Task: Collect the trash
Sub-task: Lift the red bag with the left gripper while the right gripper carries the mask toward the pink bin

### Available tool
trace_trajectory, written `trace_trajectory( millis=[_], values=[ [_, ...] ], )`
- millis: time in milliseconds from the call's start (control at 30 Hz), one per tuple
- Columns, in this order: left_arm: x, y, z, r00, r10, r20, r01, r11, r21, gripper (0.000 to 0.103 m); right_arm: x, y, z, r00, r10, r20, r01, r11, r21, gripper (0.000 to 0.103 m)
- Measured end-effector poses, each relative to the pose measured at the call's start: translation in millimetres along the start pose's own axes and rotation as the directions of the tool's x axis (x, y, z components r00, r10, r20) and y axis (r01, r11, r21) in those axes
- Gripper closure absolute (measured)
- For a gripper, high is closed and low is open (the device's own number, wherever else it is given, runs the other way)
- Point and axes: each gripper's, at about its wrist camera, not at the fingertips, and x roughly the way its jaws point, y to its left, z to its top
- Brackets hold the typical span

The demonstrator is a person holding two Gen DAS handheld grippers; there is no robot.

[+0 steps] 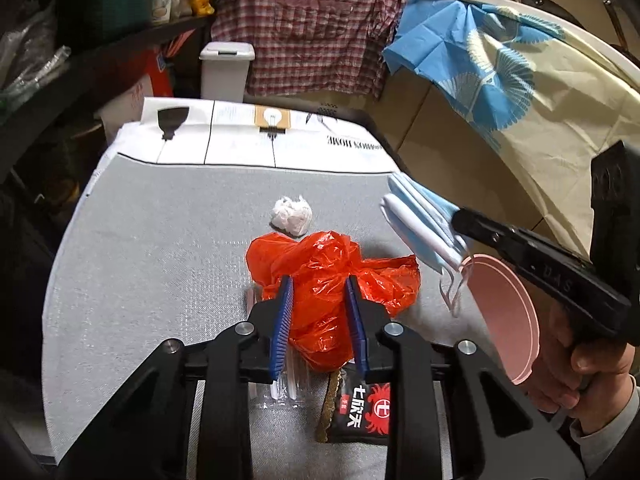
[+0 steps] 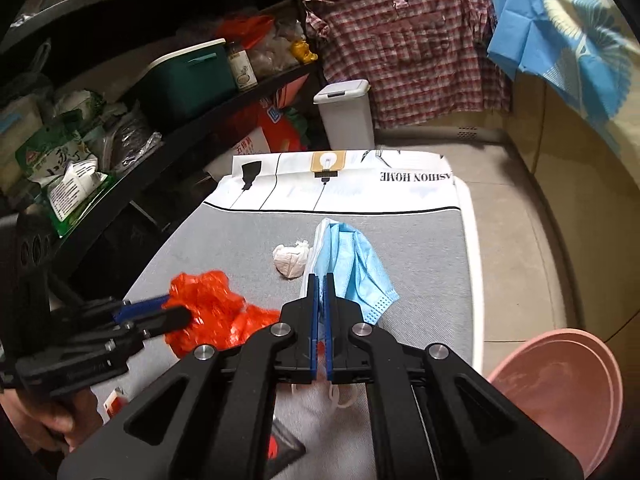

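Here, beside the pink basin (image 1: 508,320), a blue mask (image 2: 360,268) is clamped by the right tongs (image 2: 322,280), an orange bag (image 1: 320,280) pinched by the left tongs (image 1: 318,288).

A grey woven tabletop (image 2: 248,240) ends at a white printed cloth strip with lamp drawings (image 2: 340,184), and beyond it a white lidded plastic bin (image 2: 346,116) stands on the beige tiled floor (image 2: 516,248). Black curved shelves (image 2: 132,92) crowded with packets and a teal storage box (image 2: 192,80) fill one side. A red checked shirt (image 2: 412,56) and a blue-and-cream patterned cloth (image 1: 516,80) hang behind.
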Motion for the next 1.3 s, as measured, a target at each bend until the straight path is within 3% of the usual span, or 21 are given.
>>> trace_trajectory(
  millis=[733,1300],
  values=[
    [-48,-23,-7,0.997,-0.005,0.079,0.002,0.999,0.035,0.077,-133,-9,-28,0.994,-0.053,0.099,0.059,0.996,-0.061,0.100],
    [-47,-50,-15,0.997,0.006,0.079,-0.011,0.998,0.068,0.077,-139,-43,-60,0.990,-0.100,0.103,0.101,0.995,-0.007,0.100]
  ],
)
